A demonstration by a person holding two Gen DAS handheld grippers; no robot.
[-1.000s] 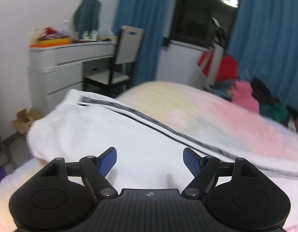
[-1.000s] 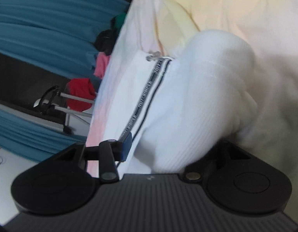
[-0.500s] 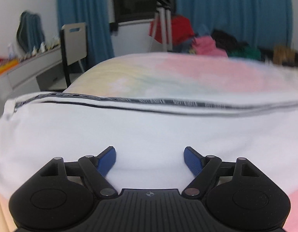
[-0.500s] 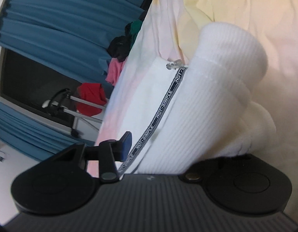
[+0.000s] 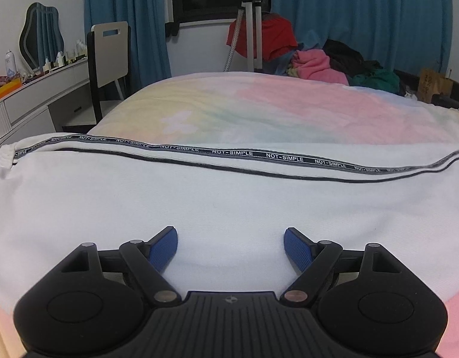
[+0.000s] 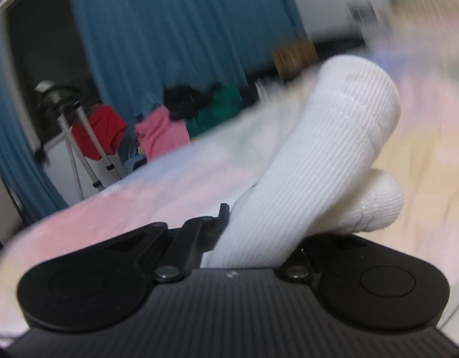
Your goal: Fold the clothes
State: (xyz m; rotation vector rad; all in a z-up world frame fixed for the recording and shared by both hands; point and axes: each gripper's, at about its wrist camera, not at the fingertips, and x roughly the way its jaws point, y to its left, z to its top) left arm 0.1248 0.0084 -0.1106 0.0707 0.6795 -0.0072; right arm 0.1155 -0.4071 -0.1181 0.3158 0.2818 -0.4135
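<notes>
Right hand-held gripper (image 6: 253, 232) has just clamped shut on the ribbed cuff (image 6: 325, 149) of the white trousers (image 5: 229, 208) spread across the bed (image 5: 259, 110), left hand-held gripper (image 5: 231, 247) open at 6 o'clock just above them: carry cuff over taut, left pins fabric.

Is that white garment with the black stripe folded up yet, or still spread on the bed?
Mostly spread: the garment lies wide across the bed, stripe running end to end. One ribbed end is lifted, pinched in the right tongs.
</notes>
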